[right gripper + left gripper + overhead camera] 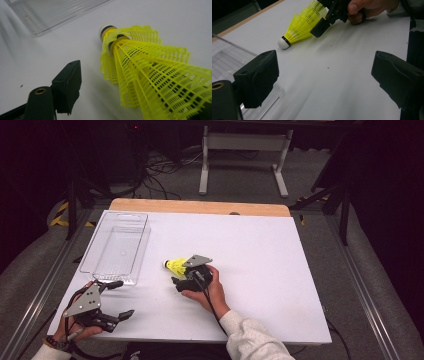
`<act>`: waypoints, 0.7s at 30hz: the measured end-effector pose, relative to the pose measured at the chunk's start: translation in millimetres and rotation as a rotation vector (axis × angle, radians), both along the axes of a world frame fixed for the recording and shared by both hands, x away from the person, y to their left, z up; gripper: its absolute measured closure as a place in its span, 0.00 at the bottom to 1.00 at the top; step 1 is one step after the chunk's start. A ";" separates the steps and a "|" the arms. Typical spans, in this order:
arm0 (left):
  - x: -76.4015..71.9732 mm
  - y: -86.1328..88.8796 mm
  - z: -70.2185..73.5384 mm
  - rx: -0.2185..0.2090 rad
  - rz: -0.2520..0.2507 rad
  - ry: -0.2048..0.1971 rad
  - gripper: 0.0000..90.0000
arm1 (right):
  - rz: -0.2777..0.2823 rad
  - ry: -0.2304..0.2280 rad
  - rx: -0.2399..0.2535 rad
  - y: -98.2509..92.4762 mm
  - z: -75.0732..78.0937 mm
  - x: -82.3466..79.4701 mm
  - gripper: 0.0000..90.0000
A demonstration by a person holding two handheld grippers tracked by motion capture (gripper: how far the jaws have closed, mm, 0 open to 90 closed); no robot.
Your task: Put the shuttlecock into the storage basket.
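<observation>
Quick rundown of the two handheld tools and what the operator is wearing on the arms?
Both tools are black, each with two blocky, flat-faced jaws. The left tool and the right tool each carry a grey three-cornered plate with small holes on top. A black cable trails from the right tool toward the sleeve, which is light grey and knit-like. Brass-coloured bushings sit at the jaw bases in both gripper views.

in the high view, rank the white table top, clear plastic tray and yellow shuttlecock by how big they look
1. white table top
2. clear plastic tray
3. yellow shuttlecock, smallest and partly hidden by the right gripper
</observation>
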State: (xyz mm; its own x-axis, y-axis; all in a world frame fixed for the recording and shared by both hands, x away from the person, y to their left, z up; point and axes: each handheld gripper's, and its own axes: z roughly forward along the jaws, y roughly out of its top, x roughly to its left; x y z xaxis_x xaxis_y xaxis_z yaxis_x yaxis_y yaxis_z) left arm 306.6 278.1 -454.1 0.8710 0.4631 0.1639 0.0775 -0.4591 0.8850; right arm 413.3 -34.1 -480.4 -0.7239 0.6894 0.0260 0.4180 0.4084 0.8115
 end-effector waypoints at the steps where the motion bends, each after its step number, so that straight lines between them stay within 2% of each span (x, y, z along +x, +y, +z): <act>1: -0.2 -0.5 0.2 -0.001 0.000 0.001 0.09 | -0.017 0.004 0.007 0.6 -0.2 1.7 0.35; 5: -0.5 -2.3 0.1 -0.003 -0.004 0.007 0.09 | -0.098 -0.007 -0.021 5.7 -1.3 6.2 0.43; 7: -0.3 -2.5 0.1 -0.003 -0.007 0.006 0.09 | -0.113 -0.012 -0.019 7.8 -1.8 7.6 0.48; 10: 0.4 -2.8 0.0 -0.003 -0.009 0.008 0.09 | -0.138 -0.024 -0.043 11.6 -0.5 10.3 0.61; 13: 0.6 -2.9 0.0 -0.001 -0.010 0.006 0.09 | -0.149 -0.049 -0.091 15.4 0.5 12.5 0.74; 17: 1.2 -1.9 0.2 -0.004 -0.009 0.001 0.09 | -0.132 -0.077 -0.104 16.2 1.6 14.1 0.86; 21: 1.4 -1.8 0.2 -0.005 -0.009 0.000 0.09 | -0.104 -0.091 -0.119 17.9 2.4 14.5 0.94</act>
